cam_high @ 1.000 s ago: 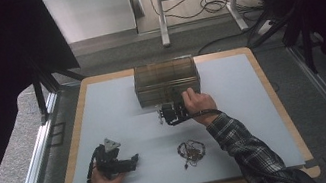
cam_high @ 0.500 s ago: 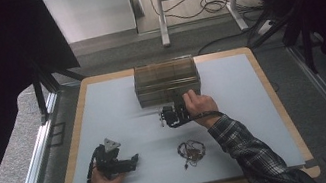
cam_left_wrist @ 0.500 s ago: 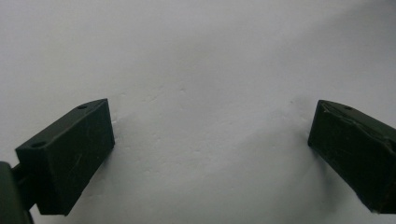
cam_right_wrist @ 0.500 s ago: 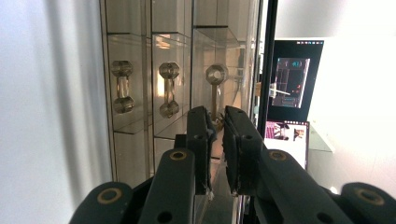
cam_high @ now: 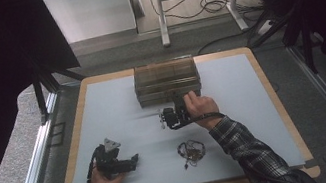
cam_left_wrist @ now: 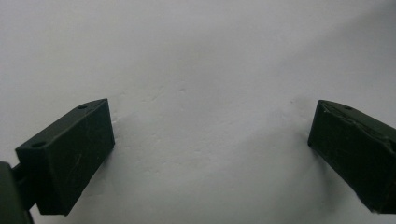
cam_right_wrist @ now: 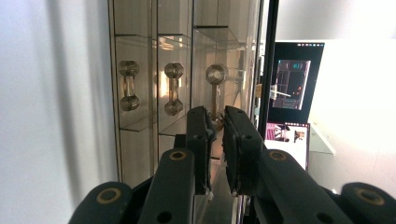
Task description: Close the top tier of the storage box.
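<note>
A smoky clear drawer box (cam_high: pixel 166 78) stands at the back middle of the pale mat. Its front carries clear dumbbell-shaped handles (cam_right_wrist: pixel 128 85) in a row. My right gripper (cam_high: pixel 164 117) is held sideways just in front of the box. In the right gripper view its jaws stand almost together (cam_right_wrist: pixel 217 116) around the lower end of the nearest handle (cam_right_wrist: pixel 215 74). My left gripper (cam_high: pixel 131 161) rests on the mat at the front left. Its jaws are spread wide (cam_left_wrist: pixel 210 140) with only bare mat between them.
A tangled piece of jewellery (cam_high: pixel 191 151) lies on the mat in front of my right hand. The mat (cam_high: pixel 108 111) has a wooden border. A metal rail (cam_high: pixel 37 164) runs along the table's left side, and a monitor (cam_right_wrist: pixel 289 86) stands beyond the box.
</note>
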A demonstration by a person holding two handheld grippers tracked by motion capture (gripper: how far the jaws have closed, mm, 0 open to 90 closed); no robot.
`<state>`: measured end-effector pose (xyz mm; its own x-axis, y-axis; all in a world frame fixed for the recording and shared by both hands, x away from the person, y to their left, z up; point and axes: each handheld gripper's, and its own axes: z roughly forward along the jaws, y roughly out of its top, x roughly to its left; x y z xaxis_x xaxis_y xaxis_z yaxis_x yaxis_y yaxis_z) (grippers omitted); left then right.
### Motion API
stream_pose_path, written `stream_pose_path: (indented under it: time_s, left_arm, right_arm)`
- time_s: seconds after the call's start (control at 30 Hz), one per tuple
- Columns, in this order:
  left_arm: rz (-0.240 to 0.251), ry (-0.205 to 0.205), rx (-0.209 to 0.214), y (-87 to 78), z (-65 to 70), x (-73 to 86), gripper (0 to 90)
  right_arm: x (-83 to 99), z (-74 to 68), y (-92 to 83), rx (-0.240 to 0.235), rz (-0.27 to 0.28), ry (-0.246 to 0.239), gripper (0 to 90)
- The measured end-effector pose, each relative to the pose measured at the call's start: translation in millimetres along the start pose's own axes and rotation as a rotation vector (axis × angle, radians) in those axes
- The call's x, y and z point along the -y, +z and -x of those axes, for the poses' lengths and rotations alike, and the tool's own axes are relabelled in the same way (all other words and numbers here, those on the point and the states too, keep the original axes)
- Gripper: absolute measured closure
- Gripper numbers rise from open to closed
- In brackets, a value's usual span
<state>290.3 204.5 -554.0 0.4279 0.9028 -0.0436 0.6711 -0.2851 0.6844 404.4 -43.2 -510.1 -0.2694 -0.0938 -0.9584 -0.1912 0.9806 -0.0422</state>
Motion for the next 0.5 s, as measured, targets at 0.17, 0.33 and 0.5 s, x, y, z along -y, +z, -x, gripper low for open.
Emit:
stream_pose_path:
  time_s: [0.17, 0.33, 0.5]
  left_arm:
    - [0.000, 0.000, 0.000, 0.0, 0.0, 0.0, 0.5]
    - [0.002, -0.003, 0.000, 0.2, 0.2, 0.0, 0.5]
    - [0.002, -0.003, -0.001, 0.2, 0.2, 0.0, 0.6]
  right_arm:
    - [-0.4, 0.0, -0.2, 0.006, -0.003, 0.000, 79.6]
    - [0.4, 1.1, -0.7, -0.008, 0.001, 0.017, 78.5]
    - [-0.2, 3.0, -3.2, -0.023, 0.018, 0.040, 76.6]
